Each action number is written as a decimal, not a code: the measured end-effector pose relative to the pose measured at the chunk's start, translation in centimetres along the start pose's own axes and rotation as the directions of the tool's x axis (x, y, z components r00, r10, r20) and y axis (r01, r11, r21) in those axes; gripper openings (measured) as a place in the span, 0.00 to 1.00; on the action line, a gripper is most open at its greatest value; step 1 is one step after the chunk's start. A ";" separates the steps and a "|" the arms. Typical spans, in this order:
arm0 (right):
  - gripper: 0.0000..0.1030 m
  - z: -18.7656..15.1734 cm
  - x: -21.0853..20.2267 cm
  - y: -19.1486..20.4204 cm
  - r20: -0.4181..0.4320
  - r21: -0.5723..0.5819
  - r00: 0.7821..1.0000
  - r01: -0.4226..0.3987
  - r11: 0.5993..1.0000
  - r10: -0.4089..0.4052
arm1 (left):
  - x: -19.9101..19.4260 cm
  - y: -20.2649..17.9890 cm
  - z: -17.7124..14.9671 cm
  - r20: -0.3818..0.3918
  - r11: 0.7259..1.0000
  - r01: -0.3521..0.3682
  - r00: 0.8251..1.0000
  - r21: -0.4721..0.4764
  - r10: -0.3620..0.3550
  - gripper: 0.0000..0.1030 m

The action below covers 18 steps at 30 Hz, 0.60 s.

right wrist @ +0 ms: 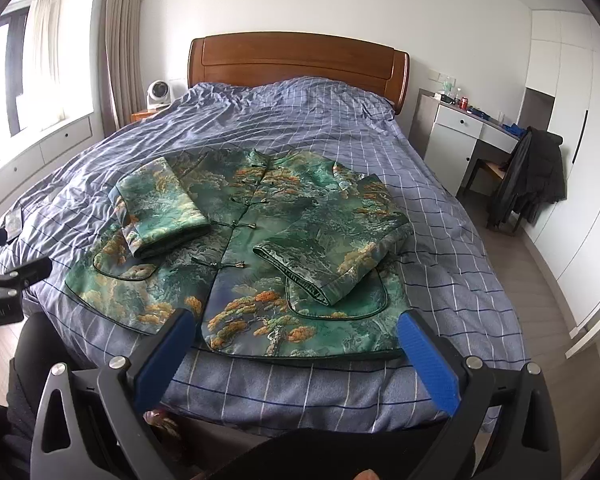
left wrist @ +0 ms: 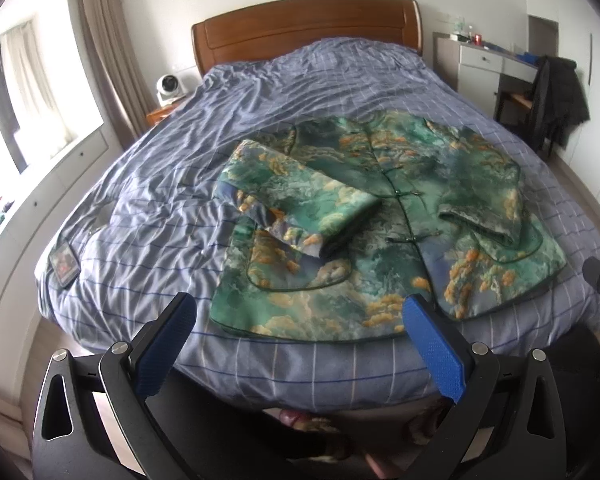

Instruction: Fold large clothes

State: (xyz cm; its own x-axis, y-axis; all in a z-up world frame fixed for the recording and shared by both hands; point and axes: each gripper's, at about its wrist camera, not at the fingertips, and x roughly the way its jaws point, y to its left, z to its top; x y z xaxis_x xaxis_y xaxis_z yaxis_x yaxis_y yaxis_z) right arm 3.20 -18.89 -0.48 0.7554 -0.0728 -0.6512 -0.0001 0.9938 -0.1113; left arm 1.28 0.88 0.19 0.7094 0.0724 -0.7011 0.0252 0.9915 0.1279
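Observation:
A green patterned jacket with orange and blue motifs (left wrist: 384, 216) lies flat, front up, on the near part of the bed, hem toward me. Both sleeves are folded in across the front: one (left wrist: 300, 200) on the left, one (left wrist: 488, 216) on the right. It also shows in the right wrist view (right wrist: 268, 240). My left gripper (left wrist: 300, 320) is open and empty, hovering just short of the hem's left half. My right gripper (right wrist: 296, 336) is open and empty, above the bed's near edge before the hem's right half.
The bed (left wrist: 160, 184) has a rumpled blue checked cover and a wooden headboard (right wrist: 300, 56). A small card (left wrist: 63, 266) lies near its left corner. A white desk (right wrist: 464, 128) and a chair draped with a dark coat (right wrist: 532, 172) stand at right. A fan (right wrist: 158, 94) sits on the nightstand.

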 end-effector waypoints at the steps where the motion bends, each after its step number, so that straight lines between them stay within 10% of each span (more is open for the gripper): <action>1: 1.00 0.1 0.1 0.0 -0.004 -0.006 1.000 0.003 1.000 -0.004 | 0.2 0.0 0.1 -0.002 1.000 0.002 1.000 0.000 -0.002 1.00; 18: 1.00 2.0 1.1 -0.3 -0.013 0.007 0.999 0.046 0.999 -0.046 | 1.4 -1.6 2.7 0.005 0.997 0.055 0.998 0.047 -0.055 1.00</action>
State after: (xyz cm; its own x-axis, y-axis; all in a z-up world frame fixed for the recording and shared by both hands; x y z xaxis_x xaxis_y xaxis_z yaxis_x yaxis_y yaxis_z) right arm 5.33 -19.09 0.40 0.7462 -0.1193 -0.6549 0.0389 0.9899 -0.1360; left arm 4.12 -0.89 0.92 0.7107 0.0169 -0.7033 0.0975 0.9877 0.1223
